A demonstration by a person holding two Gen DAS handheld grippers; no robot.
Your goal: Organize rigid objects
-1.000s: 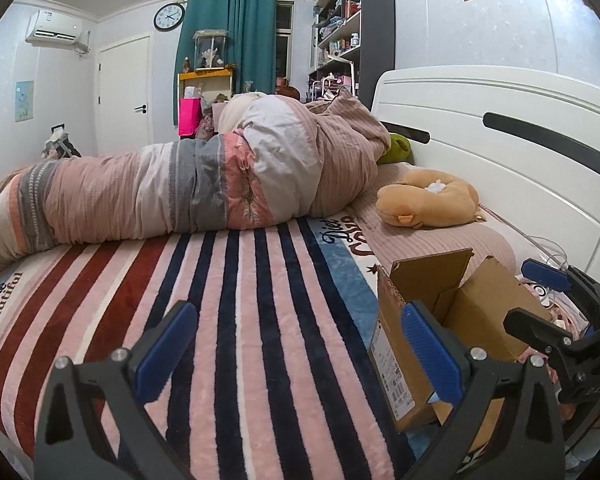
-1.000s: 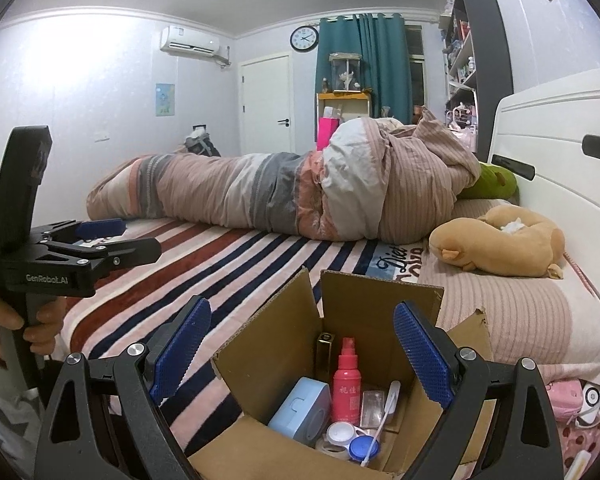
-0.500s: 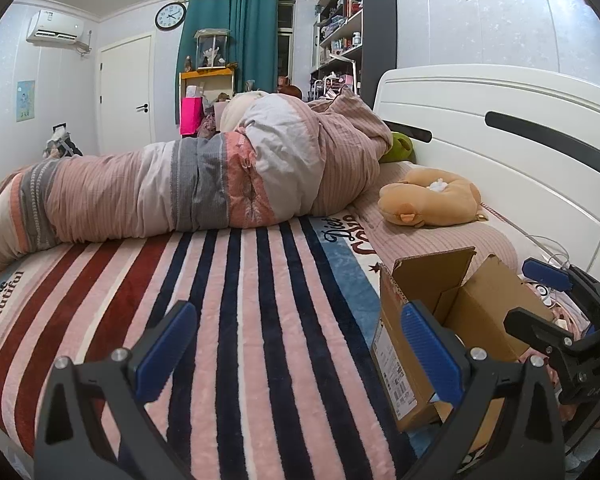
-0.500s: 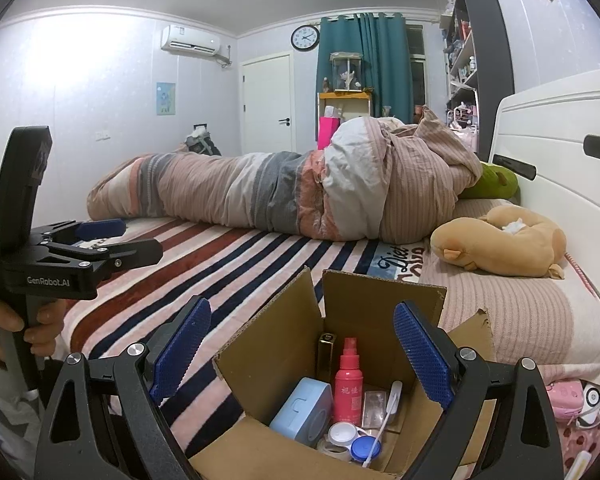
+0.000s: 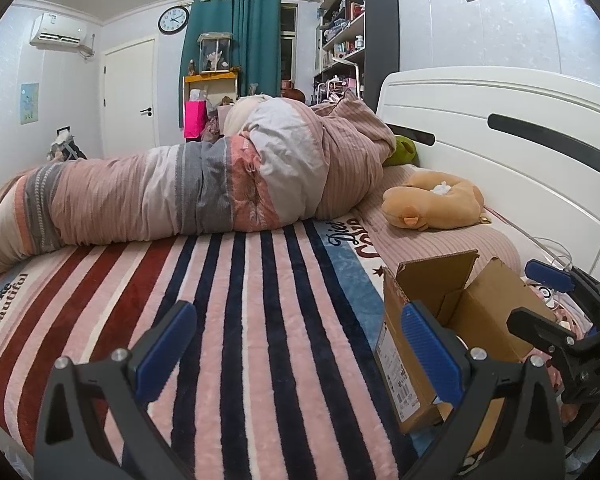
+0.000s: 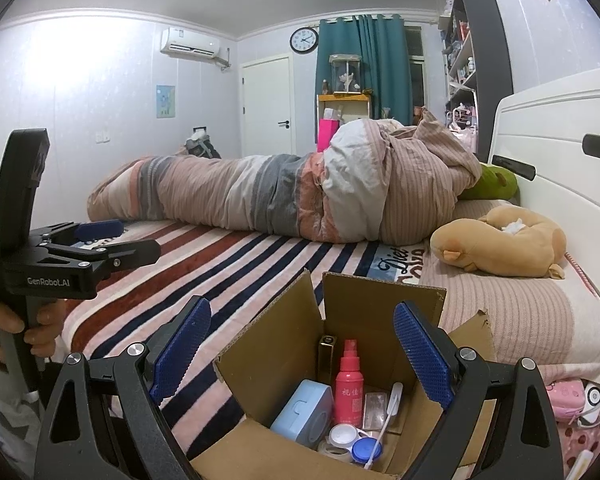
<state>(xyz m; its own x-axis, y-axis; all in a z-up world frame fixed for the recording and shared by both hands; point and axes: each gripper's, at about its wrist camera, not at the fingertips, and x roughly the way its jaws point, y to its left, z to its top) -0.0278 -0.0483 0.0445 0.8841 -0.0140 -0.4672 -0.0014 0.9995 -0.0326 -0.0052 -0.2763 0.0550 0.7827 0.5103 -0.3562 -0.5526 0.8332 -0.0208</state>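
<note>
An open cardboard box (image 6: 364, 308) stands on the striped bed, under my right gripper (image 6: 300, 354), which is open and empty above it. Inside are a pink spray bottle (image 6: 349, 390), a light blue case (image 6: 303, 411), a dark gold tube (image 6: 326, 350), a white toothbrush-like stick (image 6: 392, 396), a clear packet and a white-and-blue contact lens case (image 6: 354, 442). In the left wrist view the box (image 5: 404, 364) sits at the right, and my left gripper (image 5: 296, 346) is open and empty over the striped blanket. Each gripper shows in the other's view (image 5: 560, 320) (image 6: 100, 248).
A rolled pink-grey duvet (image 5: 204, 188) lies across the bed's far side. An orange plush toy (image 6: 500, 244) rests on the pillow area by the white headboard (image 5: 500, 152). A pink gadget and cables (image 6: 568, 396) lie at the right of the box.
Nearly nothing: both views drift very slightly, and both grippers stay open and empty.
</note>
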